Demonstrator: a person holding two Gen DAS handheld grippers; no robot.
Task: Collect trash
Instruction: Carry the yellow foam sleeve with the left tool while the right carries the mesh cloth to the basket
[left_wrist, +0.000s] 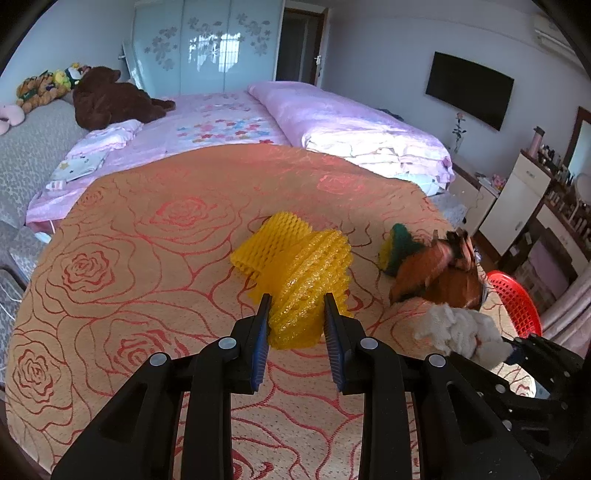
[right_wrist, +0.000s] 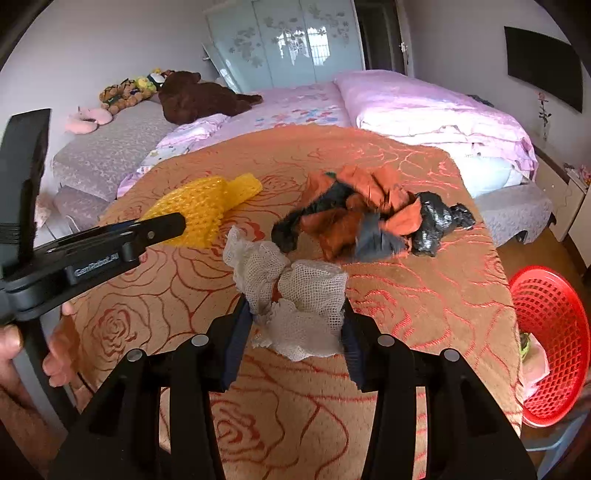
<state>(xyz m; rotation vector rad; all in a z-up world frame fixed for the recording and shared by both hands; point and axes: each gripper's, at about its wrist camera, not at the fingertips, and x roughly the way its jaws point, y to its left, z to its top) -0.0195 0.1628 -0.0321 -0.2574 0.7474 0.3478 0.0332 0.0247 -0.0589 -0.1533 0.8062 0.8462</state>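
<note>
Trash lies scattered on the orange rose-patterned surface (left_wrist: 147, 258): a yellow foam net (left_wrist: 299, 280), a wad of white gauze (right_wrist: 295, 295), and a crumpled heap of orange and black wrappers (right_wrist: 369, 218). The yellow foam net is a ribbed sleeve whose long axis runs away from the left wrist camera, near end toward the lens and far end folding off to the left; the left hand-held gripper (left_wrist: 297, 306) has its two blue-padded fingers pressed against the net's near end, one on each side, holding it. The white gauze bunches upward between the fingers of the right hand-held gripper (right_wrist: 295, 314), which grip it from both sides; it has no clear long axis. The wrapper heap sits just beyond the gauze, stretched crosswise left to right. A red mesh basket (right_wrist: 554, 332) stands off the surface's right edge, lower down, with something pale inside it
</note>
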